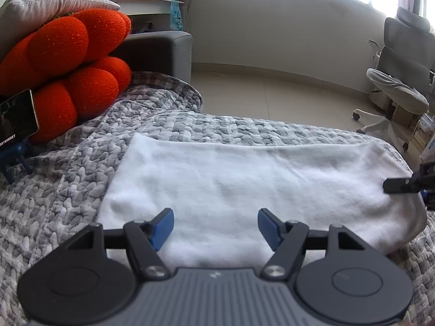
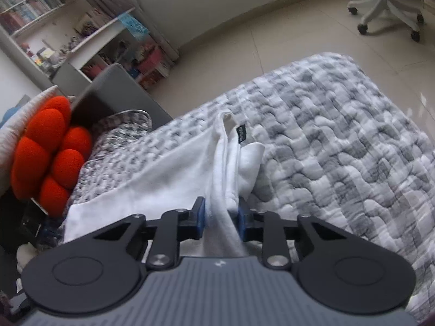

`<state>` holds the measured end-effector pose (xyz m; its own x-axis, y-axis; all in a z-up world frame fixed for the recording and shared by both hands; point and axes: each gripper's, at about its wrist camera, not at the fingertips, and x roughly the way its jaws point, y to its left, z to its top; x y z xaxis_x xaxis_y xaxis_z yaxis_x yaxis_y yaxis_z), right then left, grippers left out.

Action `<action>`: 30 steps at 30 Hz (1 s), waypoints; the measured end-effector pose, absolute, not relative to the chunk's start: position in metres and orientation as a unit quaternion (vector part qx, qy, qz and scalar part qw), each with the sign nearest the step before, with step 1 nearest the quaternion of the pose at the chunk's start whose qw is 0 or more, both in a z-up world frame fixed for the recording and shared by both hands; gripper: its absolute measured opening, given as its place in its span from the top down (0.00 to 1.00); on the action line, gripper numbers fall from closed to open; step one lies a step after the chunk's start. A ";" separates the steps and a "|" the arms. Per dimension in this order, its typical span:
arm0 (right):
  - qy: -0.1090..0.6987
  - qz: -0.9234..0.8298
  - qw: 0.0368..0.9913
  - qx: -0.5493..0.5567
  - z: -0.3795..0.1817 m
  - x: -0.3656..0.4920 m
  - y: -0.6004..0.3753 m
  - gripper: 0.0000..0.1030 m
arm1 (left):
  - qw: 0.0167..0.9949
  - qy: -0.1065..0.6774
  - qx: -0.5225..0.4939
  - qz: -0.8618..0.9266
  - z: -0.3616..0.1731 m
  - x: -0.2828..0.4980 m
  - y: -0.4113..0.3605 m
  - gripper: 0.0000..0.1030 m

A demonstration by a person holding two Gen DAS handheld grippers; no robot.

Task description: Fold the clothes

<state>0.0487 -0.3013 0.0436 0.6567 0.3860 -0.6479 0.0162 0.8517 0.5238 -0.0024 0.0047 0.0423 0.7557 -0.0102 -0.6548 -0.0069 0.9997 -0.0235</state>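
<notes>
White garment (image 1: 231, 179) lay flat on the quilted bed (image 1: 68, 190). The right gripper (image 2: 221, 214) was clamped on its bunched edge; the left gripper (image 1: 215, 225) hovered with jaws apart. Lifting one-handed could drag the cloth and crease the fold.

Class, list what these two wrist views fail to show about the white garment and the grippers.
- White garment: near edge, left wrist view, hidden behind the left gripper.
- Black label: right wrist view, print too small.
- Right gripper: the fabric between its pads hides the contact.
- Phone: cut off by the left edge.
</notes>
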 end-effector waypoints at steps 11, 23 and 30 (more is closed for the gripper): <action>0.378 0.112 0.883 0.257 0.053 0.049 -0.290 0.75 | 0.936 0.350 -0.011 0.009 0.041 0.004 0.006 0.32; 0.427 0.076 0.863 0.257 0.034 0.053 -0.302 0.54 | 0.936 0.349 0.025 -0.041 0.028 0.028 -0.014 0.28; 0.432 0.087 0.851 0.287 0.032 0.047 -0.315 0.51 | 0.935 0.349 0.027 -0.048 0.027 0.030 -0.012 0.28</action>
<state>0.0468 -0.3146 0.0316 0.6117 0.3962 -0.6847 0.0993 0.8202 0.5633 0.0301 -0.0121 0.0271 0.7517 -0.0711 -0.6557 0.1094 0.9938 0.0176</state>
